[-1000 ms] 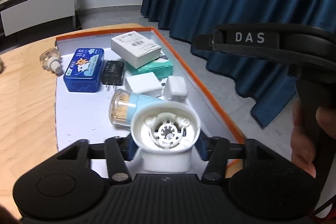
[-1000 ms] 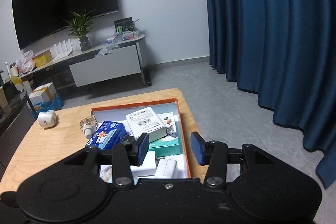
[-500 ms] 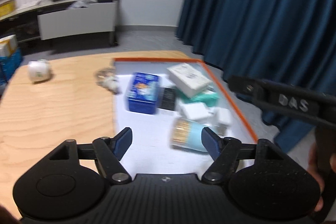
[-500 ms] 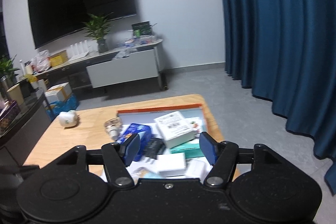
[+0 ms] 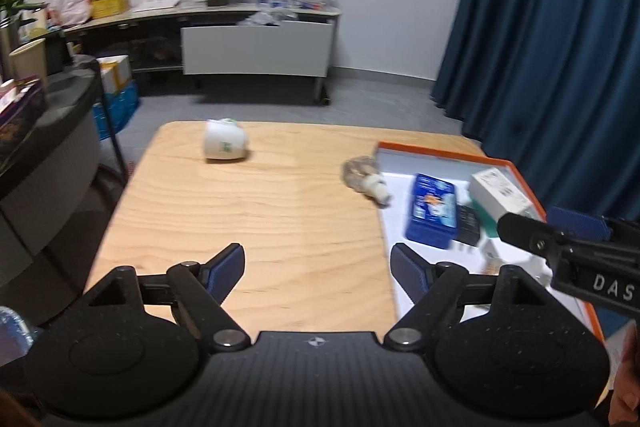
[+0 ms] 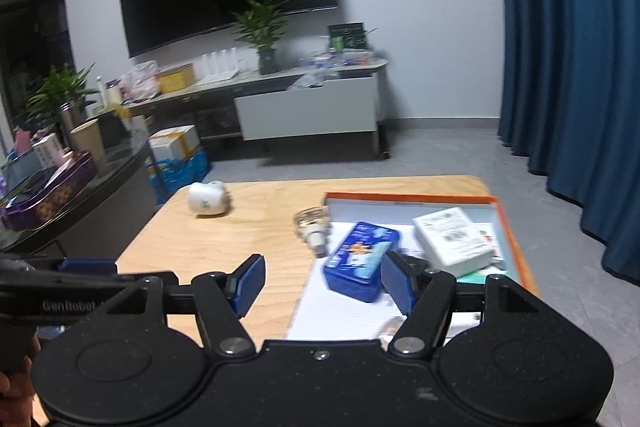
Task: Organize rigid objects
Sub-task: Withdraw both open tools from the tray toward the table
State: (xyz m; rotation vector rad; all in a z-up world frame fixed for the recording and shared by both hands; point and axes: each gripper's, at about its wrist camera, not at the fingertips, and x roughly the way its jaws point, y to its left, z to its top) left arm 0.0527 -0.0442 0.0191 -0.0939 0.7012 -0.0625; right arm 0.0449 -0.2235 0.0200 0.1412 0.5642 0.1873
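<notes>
An orange-rimmed white tray (image 5: 440, 149) (image 6: 404, 195) sits at the right of the wooden table (image 5: 260, 219). It holds a blue tin (image 5: 434, 209) (image 6: 362, 253), a white box (image 5: 500, 193) (image 6: 452, 235) and other small items. A clear bottle with a white cap (image 5: 364, 177) (image 6: 312, 225) lies at the tray's left rim. A white mug-like item (image 5: 225, 145) (image 6: 206, 201) lies on its side at the table's far left. My left gripper (image 5: 317, 269) is open and empty above bare table. My right gripper (image 6: 322, 281) is open and empty over the tray's near left part.
The table's left edge drops beside a dark curved counter (image 5: 44, 163) with boxes on it. A low TV cabinet (image 5: 256, 47) stands across the floor. Blue curtains (image 5: 560, 47) hang to the right of the table.
My left gripper let go of the white round object it held, opened, and swung left and back from the tray to over the bare table. My right gripper opened wider and swung left.
</notes>
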